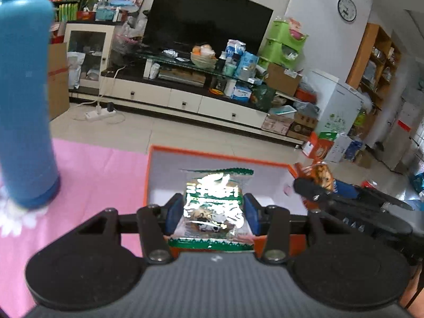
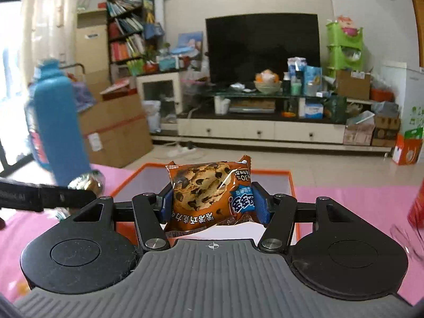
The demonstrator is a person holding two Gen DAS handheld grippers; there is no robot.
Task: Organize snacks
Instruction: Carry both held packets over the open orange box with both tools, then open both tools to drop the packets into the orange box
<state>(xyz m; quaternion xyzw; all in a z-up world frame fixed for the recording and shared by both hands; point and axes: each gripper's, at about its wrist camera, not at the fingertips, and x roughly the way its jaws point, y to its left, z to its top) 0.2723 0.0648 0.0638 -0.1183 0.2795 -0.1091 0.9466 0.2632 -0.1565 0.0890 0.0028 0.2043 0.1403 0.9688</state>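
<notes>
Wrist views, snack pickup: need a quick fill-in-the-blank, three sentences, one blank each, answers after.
1. The left tool is shut on a snack packet with a ____ and white wrapper.
2. The right tool grips a brown packet picturing a chocolate chip ____.
3. Both packets hang over a box with an ____ rim.

Answers: green; cookie; orange

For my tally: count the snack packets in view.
2. The green packet is pinched in the left gripper; the brown cookie packet in the right gripper, both over the orange box. Others may be hidden.
</notes>
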